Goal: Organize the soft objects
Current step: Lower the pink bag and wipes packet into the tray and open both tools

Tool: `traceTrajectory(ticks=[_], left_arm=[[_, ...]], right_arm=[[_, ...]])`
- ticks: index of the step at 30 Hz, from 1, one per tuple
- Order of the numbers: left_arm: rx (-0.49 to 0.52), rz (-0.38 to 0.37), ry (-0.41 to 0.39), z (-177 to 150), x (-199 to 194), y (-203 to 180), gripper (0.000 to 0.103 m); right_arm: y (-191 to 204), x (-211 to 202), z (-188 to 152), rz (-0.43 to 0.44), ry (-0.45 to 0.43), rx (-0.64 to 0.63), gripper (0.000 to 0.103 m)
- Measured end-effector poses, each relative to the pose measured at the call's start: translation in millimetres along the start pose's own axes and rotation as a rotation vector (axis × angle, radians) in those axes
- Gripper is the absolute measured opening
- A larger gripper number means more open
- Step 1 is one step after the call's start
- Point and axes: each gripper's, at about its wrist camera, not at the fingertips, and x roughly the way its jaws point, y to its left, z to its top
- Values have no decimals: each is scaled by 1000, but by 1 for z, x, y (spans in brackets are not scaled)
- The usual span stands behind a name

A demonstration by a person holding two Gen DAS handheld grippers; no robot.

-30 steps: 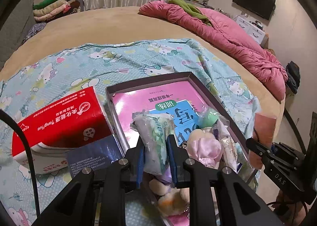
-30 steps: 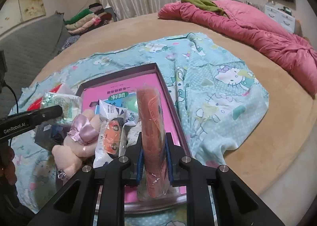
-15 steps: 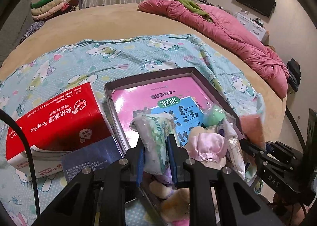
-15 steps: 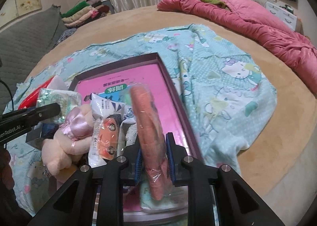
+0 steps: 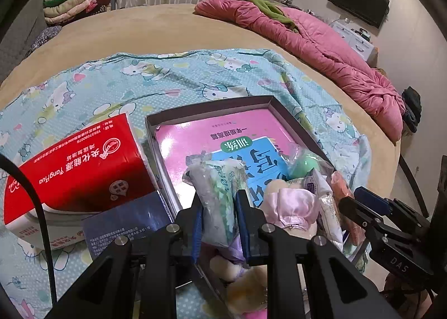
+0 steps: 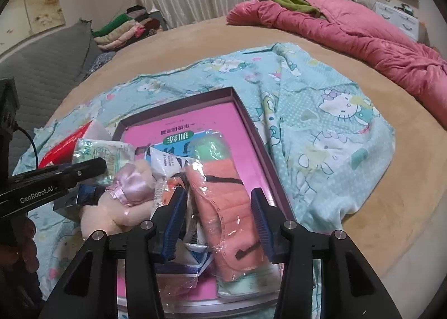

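At the lower centre of the left wrist view, the left gripper (image 5: 219, 218) is clamped on a clear packet with green print (image 5: 216, 193), its blue pads pressing the packet's two sides above the near end of a shallow box (image 5: 206, 105). That box lies on a cartoon-print sheet (image 5: 173, 75) spread over a tan bed (image 5: 156, 25), and a pink book (image 5: 223, 134) covers its floor. To the right of the held packet, a plush toy with a pink satin bonnet (image 5: 290, 204) and several small wrapped packets crowd the box. A red tissue pack (image 5: 75, 165) sits just left of the box, partly on a dark blue card (image 5: 125, 221).

Low in the right wrist view, the right gripper (image 6: 218, 218) stands with its jaws apart; they have just been opening. An orange item in clear wrap (image 6: 223, 201) lies between them in the box (image 6: 178, 102), and neither pad presses on it. A crumpled pink quilt (image 6: 349, 28) fills the upper right, and folded clothes (image 6: 123, 28) are stacked at the upper left.
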Motion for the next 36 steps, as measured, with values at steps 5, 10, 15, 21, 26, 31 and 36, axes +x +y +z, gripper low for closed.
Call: traceTrajectory(ticks=[5, 10, 15, 21, 26, 31, 36], left_arm=[[-10, -7, 8, 2, 3, 0, 23], [-15, 19, 20, 2, 7, -2, 29], [-13, 26, 27, 1, 7, -3, 36], [-1, 33, 29, -1, 6, -4, 43], [6, 32, 27, -1, 2, -4, 46], [9, 36, 21, -2, -3, -5, 52], [4, 38, 7, -3, -15, -3, 59]], right_arm=[[-2, -3, 0, -5, -7, 17, 56], [-4, -5, 1, 1, -15, 22, 58], [-2, -7, 2, -12, -25, 7, 62], [4, -13, 3, -38, -50, -28, 71], [6, -15, 3, -34, -58, -30, 73], [8, -20, 4, -44, -71, -21, 74], [12, -31, 6, -49, -102, -9, 77]])
